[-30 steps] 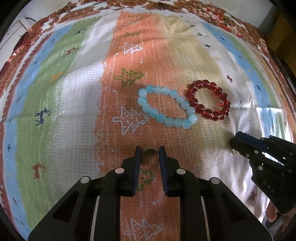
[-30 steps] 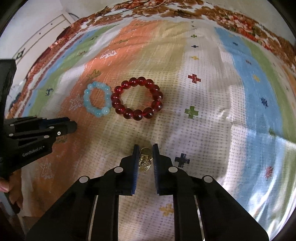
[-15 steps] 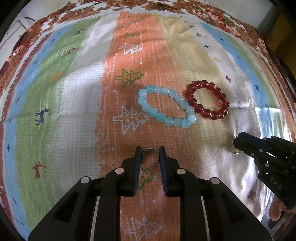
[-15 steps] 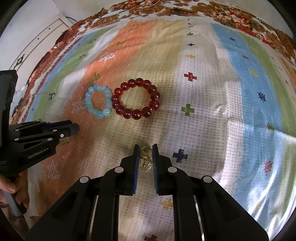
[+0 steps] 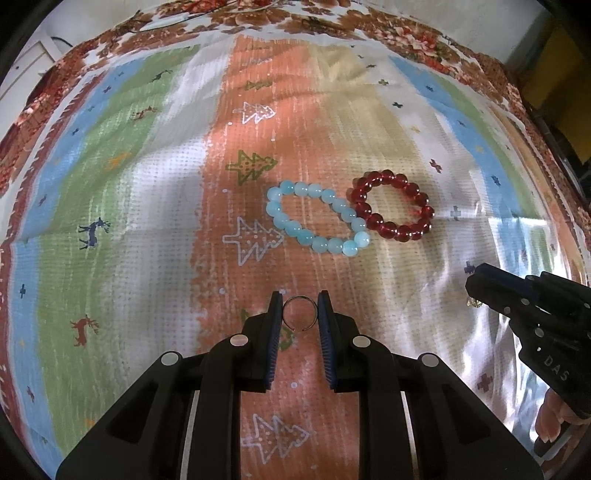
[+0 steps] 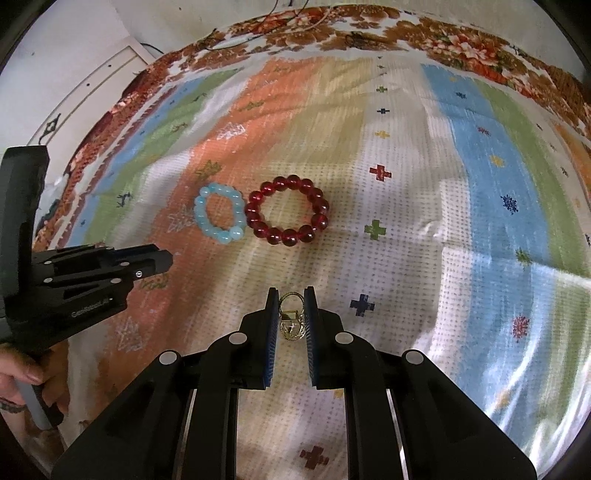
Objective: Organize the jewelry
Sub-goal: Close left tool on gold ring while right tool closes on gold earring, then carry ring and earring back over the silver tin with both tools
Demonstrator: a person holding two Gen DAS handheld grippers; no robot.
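Note:
My left gripper (image 5: 300,301) is shut on a thin silver ring (image 5: 300,312) and holds it above the striped cloth (image 5: 147,184). My right gripper (image 6: 291,295) is shut on a gold ring (image 6: 292,322) with an ornate top. A light blue bead bracelet (image 5: 317,218) and a dark red bead bracelet (image 5: 391,210) lie side by side on the cloth ahead of both grippers. They also show in the right wrist view, blue (image 6: 219,214) and red (image 6: 288,210). The right gripper (image 5: 476,284) shows at the right of the left wrist view.
The patterned cloth covers the whole surface, with a floral border (image 6: 369,33) at the far edge. A white wall and door (image 6: 74,74) stand at the back left. The left gripper's body (image 6: 92,269) sits at the left of the right wrist view.
Both grippers have pulled back slightly with their rings; the bracelets sit a little farther away. The right gripper has drifted right in the left wrist view.

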